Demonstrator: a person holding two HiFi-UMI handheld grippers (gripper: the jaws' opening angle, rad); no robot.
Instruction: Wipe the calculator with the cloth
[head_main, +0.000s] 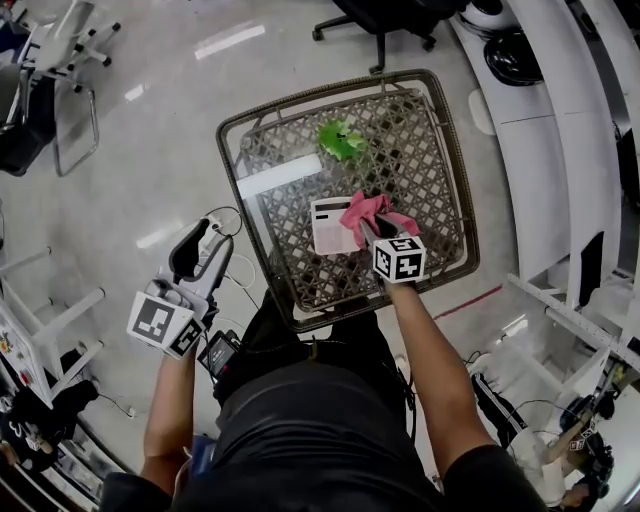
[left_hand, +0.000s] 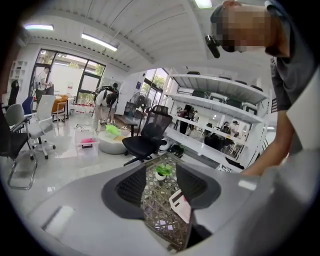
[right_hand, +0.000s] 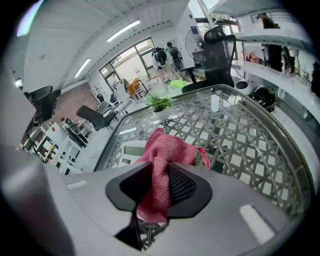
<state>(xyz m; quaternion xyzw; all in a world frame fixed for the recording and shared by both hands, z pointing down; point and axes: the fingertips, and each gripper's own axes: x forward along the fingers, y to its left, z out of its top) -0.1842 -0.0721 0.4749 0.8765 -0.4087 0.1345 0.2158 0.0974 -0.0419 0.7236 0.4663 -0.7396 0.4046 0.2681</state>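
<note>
A white calculator (head_main: 330, 226) lies on the lattice-topped table (head_main: 440, 170), near its front middle. A pink cloth (head_main: 366, 211) hangs bunched over the calculator's right edge, and my right gripper (head_main: 374, 236) is shut on it. In the right gripper view the cloth (right_hand: 167, 150) is pinched between the dark jaws of the right gripper (right_hand: 159, 185), with the calculator (right_hand: 131, 149) just behind it on the left. My left gripper (head_main: 196, 252) is held over the floor left of the table, open and empty. Between the jaws of the left gripper (left_hand: 161, 182) the calculator (left_hand: 181, 204) shows far off.
A small green potted plant (head_main: 340, 140) stands at the table's far side. A black office chair (head_main: 385, 22) is beyond the table. White shelving (head_main: 560, 150) runs along the right. Cables (head_main: 238, 272) lie on the floor by the table's left front corner.
</note>
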